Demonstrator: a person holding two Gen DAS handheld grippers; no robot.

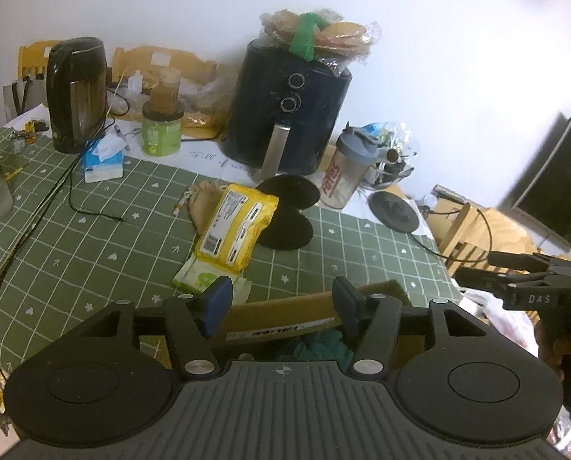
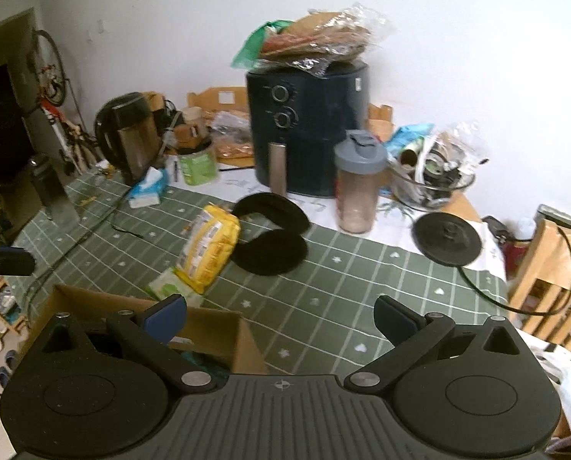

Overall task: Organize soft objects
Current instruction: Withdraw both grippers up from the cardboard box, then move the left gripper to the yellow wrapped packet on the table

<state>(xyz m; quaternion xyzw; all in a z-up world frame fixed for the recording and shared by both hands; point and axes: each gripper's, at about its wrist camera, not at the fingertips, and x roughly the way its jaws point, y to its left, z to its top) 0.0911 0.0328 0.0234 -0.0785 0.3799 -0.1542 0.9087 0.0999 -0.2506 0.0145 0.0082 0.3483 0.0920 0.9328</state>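
My left gripper (image 1: 281,301) hovers open over a brown cardboard box (image 1: 285,316) at the table's near edge. Nothing sits between its blue pads. A teal soft thing (image 1: 320,345) lies inside the box. Beyond the box lie a green-white tissue pack (image 1: 199,278), a yellow wipes pack (image 1: 237,226), a beige foot-shaped soft item (image 1: 203,203) and two black round pads (image 1: 285,230). My right gripper (image 2: 281,318) is wide open and empty, above the green cloth just right of the box (image 2: 216,329). It also shows at the right of the left wrist view (image 1: 475,266).
At the back stand a dark air fryer (image 1: 293,115) with bagged flatbread on top, a black kettle (image 1: 76,92), a green jar (image 1: 162,132), a shaker bottle (image 1: 346,168), a glass bowl (image 2: 431,184) and a kettle base (image 2: 446,239). Cables (image 1: 55,191) cross the left side. A wooden chair (image 2: 553,268) stands at the right.
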